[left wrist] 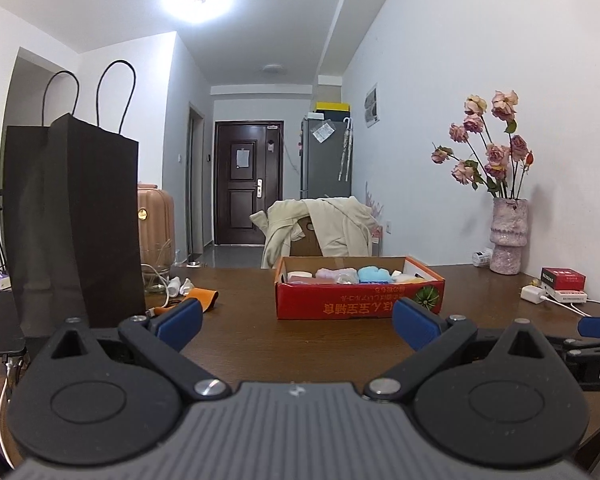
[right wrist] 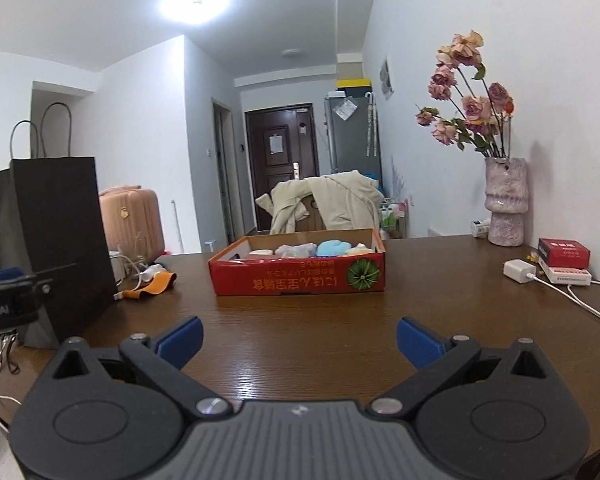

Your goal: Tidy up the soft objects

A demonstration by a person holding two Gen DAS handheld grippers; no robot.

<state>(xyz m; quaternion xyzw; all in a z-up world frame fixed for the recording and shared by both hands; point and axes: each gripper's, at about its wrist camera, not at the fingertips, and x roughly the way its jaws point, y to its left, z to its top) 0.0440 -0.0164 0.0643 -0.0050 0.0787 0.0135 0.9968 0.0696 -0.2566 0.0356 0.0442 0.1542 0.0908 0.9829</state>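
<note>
Both your claws spread wide, nothing between: left claw (left wrist: 296, 322), right claw (right wrist: 299, 338). Soft objects (right wrist: 318, 249) sit in red box (right wrist: 300, 278), mid-bench (right wrist: 340, 340), far of both.

Black linkage grippers, blue ribbed fingers (left wrist: 178, 322), silver pivot screws, grey ribbed housing

The table (right wrist: 300, 320) looks like dark wood with a fine grain and a soft gloss that reflects the ceiling light. The red box (right wrist: 296, 276) is printed cardboard, slightly shiny outside and plain brown inside. The tall black bag (left wrist: 76, 216) is matt paper. The vase (right wrist: 506, 200) has a rough, speckled surface. The left gripper (left wrist: 296, 326) and right gripper (right wrist: 299, 340) are matt black plastic with ribbed blue pads (right wrist: 182, 340) and bright metal pins.
</note>
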